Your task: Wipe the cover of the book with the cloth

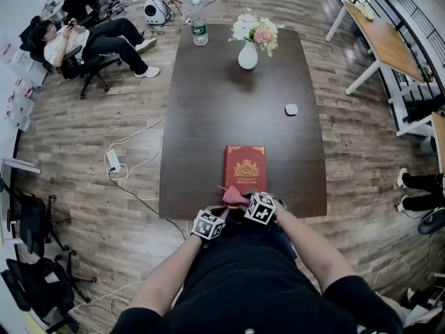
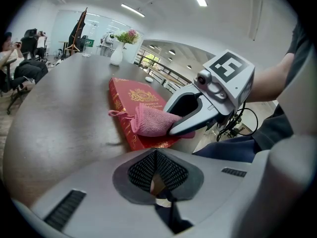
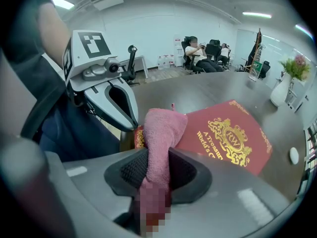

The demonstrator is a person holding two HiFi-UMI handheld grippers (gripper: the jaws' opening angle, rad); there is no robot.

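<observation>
Book: red, cover up, flat at the near edge of the table. On its near end, the pink cloth, pinched tight in the right gripper with only a narrow fold through the jaws. Left gripper closed on nothing, held off the table's near edge, left of the book, not touching it.

Likely risks:
- With nothing pinning the book, could shove it far along the smooth top instead of wiping it.
- On a near stroke, could drag it over the edge.
- If pressed too low, may scrape the hard jaw tips on the gilt cover.
- With so thin a bunch of cloth, might wipe just a stripe, or lose the cloth mid-stroke.
</observation>
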